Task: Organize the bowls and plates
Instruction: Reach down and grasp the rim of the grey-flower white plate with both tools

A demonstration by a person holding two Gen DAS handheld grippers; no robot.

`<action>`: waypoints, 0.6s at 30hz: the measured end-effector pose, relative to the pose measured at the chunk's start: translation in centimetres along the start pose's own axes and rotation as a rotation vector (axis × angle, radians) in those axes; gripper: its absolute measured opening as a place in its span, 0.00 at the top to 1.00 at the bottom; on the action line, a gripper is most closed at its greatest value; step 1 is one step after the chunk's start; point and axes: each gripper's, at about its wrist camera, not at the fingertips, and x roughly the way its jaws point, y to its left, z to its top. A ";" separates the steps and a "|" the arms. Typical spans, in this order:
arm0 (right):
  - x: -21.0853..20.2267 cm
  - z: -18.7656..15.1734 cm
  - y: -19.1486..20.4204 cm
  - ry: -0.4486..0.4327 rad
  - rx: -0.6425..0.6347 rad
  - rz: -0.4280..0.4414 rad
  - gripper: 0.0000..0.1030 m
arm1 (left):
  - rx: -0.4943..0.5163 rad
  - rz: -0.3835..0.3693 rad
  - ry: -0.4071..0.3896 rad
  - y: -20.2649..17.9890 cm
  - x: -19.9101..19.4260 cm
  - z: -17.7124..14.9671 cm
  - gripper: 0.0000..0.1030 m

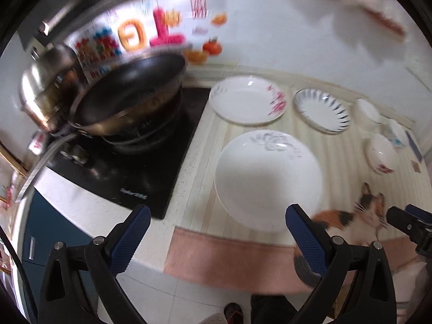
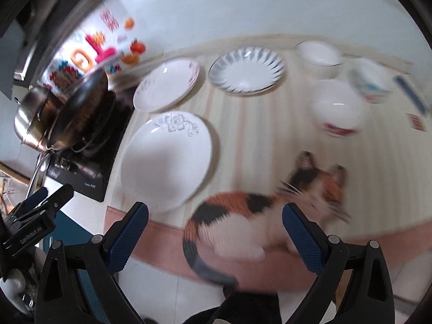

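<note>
The big white plate with a grey flower [image 1: 267, 178] lies nearest me on the striped counter [image 1: 337, 162], just right of the black stove [image 1: 129, 167]. Behind it sit the pink-flowered plate [image 1: 245, 100] and the blue-rayed plate [image 1: 321, 110], with three bowls [image 1: 380, 154] further right. My left hand-held gripper [image 1: 218, 240] hangs spread wide and empty before the counter edge; my right hand-held gripper [image 2: 216, 237] is equally spread, above a calico cat [image 2: 243, 216]. A wok [image 1: 129, 91] rests on the stove.
</note>
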 end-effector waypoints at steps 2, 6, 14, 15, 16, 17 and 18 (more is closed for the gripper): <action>3.8 2.3 0.0 0.039 -0.013 0.032 0.08 | -0.027 -0.008 0.053 0.5 3.3 1.3 0.03; 11.3 6.1 0.0 0.143 -0.045 0.070 0.20 | -0.099 -0.024 0.175 1.5 9.9 3.3 0.18; 19.4 8.9 0.3 0.287 -0.068 0.188 0.70 | -0.137 -0.067 0.300 1.3 16.8 4.4 0.59; 19.2 8.5 0.6 0.299 -0.075 0.199 0.74 | -0.139 -0.076 0.311 1.3 17.2 4.3 0.66; 19.7 8.5 0.7 0.311 -0.086 0.195 0.78 | -0.141 -0.090 0.324 1.1 17.5 4.1 0.69; 20.1 8.4 0.8 0.316 -0.091 0.191 0.81 | -0.139 -0.102 0.332 1.0 17.8 4.0 0.71; 20.0 8.3 0.8 0.319 -0.088 0.196 0.82 | -0.128 -0.094 0.324 0.7 17.7 3.9 0.71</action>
